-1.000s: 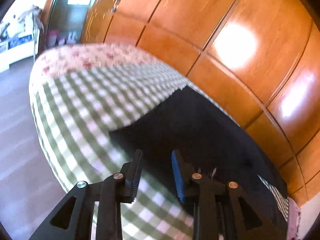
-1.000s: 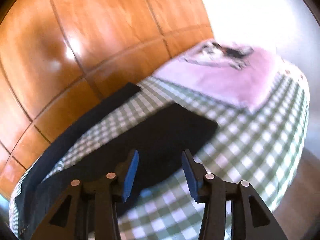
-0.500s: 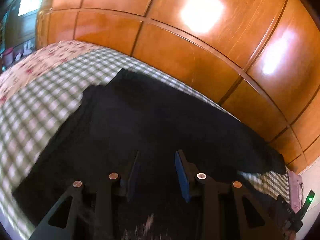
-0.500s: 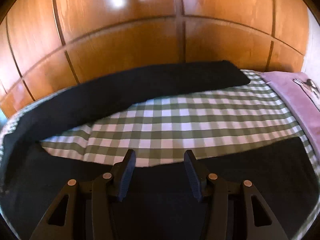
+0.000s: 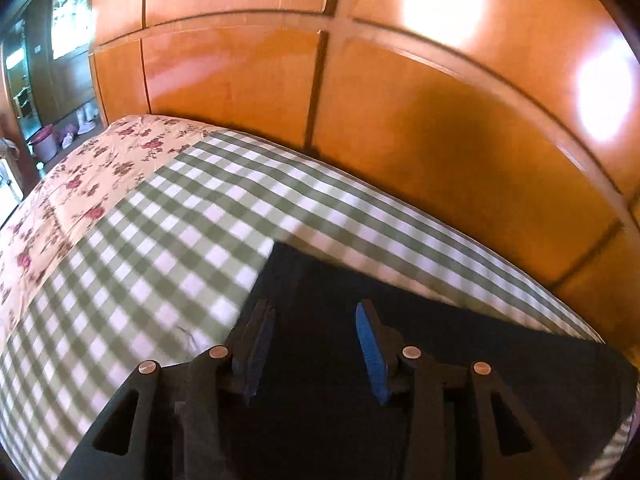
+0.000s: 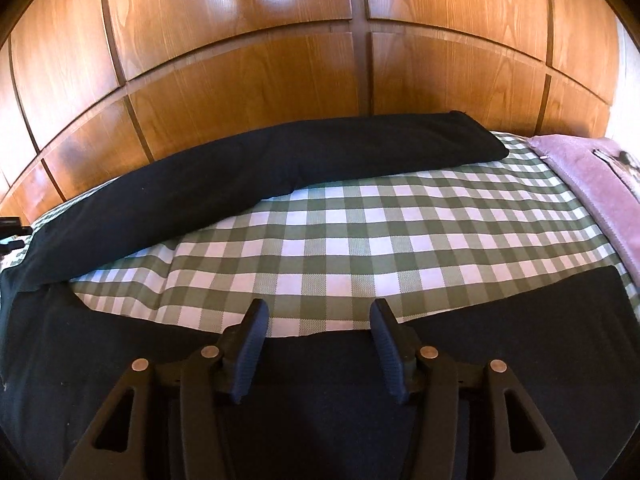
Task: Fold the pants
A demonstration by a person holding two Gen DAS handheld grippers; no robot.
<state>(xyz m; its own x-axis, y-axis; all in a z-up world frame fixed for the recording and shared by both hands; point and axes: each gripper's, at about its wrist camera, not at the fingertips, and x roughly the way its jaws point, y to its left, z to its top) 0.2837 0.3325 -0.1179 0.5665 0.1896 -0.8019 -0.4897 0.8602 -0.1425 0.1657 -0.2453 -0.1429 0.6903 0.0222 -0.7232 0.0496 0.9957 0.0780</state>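
- We've got the black pants (image 6: 248, 168) spread on the green checked bedcover (image 6: 360, 232), legs splayed in a V: one leg runs along the wooden panelled wall (image 6: 240, 72) across the upper middle of the right wrist view, the other sweeps along the bottom of that frame.
- Our right gripper (image 6: 318, 344) hangs over the near leg, jaws parted, nothing between them; the leg's upper edge passes just under the fingertips at lower centre.
- Our left gripper (image 5: 316, 350) is spread wide too, gripping nothing, sitting over dark cloth that fills the lower right of its frame; a squared corner of the pants (image 5: 280, 250) shows just ahead of the left finger.
- That looks like the waist end, though the blur leaves us unsure.
- Here's the relation that matters: the far leg's long axis runs left to right across the frame, directly ahead of the right gripper and well apart from it, bare checks between.
- So the near leg is ours to grab right now, and it must travel forward, up-frame, to land on its twin.
- The right hand is nearer mid-leg; the left is nearer the corner end.
- The floral quilt (image 5: 80, 184) at left and the purple blanket (image 6: 592, 176) at right stay out of the way.
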